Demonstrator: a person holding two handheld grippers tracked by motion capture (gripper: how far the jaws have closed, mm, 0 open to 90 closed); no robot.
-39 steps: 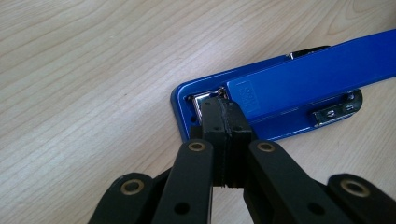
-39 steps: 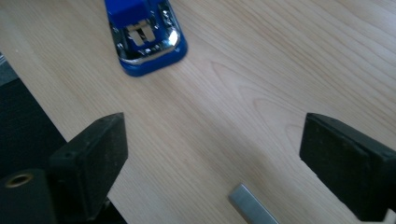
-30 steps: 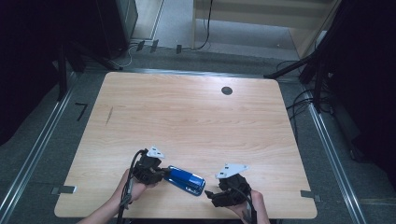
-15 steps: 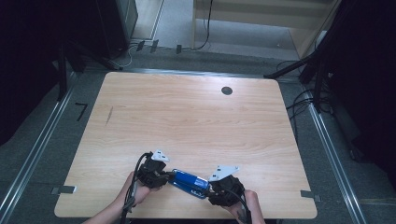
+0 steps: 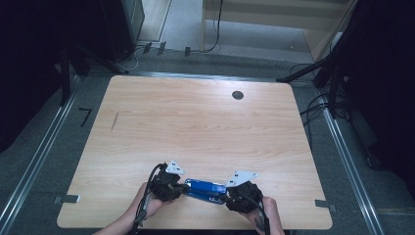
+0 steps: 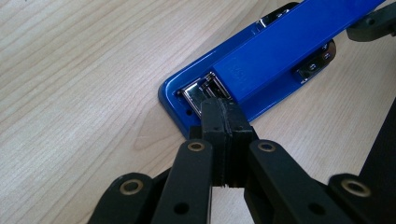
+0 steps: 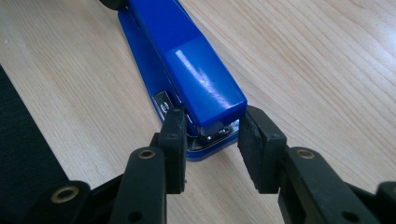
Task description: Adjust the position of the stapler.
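Item 1, left gripper: jaws fully closed, pads pressed flat together, nothing between them. Tips rest against the hinge end of the blue stapler, right at the metal spring plate set in its base. In high view the left gripper sits at the stapler's left end, grey plate on top, cable looping back to the person's left hand.

Item 2, right gripper: jaws part-open, have just been closing in; the stapler's front end is between them. Left pad touches or nearly touches the stapler's side; right pad sits just beside the other side w/ a narrow gap. Firm grip: can't tell, reads as not yet clamped. In high view the right gripper is at the stapler's right end, held by the right hand.

Item 3, stapler: blue, glossy top arm closed down on blue base, lying flat on the table. Position: near front edge, about mid-width, long axis roughly left-right, slightly angled, betw. the two grippers.

Item 4, table: light wood top, dark round grommet near far edge, well apart from the stapler.
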